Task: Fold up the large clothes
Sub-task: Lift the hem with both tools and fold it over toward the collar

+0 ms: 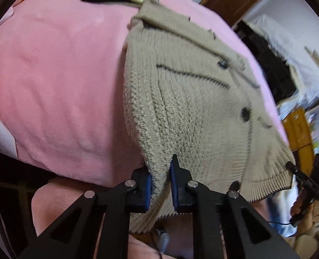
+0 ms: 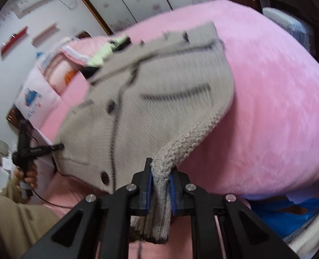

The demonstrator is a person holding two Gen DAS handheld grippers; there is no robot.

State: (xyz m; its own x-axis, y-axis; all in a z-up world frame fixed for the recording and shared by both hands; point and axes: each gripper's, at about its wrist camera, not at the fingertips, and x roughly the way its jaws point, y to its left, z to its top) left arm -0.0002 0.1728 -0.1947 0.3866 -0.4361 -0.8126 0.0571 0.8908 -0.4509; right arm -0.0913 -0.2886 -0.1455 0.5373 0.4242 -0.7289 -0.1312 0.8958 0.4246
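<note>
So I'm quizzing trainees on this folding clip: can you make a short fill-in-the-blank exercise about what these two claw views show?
1. The beige knitted cardigan lies on a blanket whose colour is ____.
2. The left claw is shut on the cardigan's ____ edge.
3. The right claw is ____ on the cardigan.
4. The cardigan's buttons are ____ in colour.

Missing words: pink; ribbed; shut; dark

Soft even indoor light, strong fisheye bending with dark corners, motion blur smearing the right-wrist view
</note>
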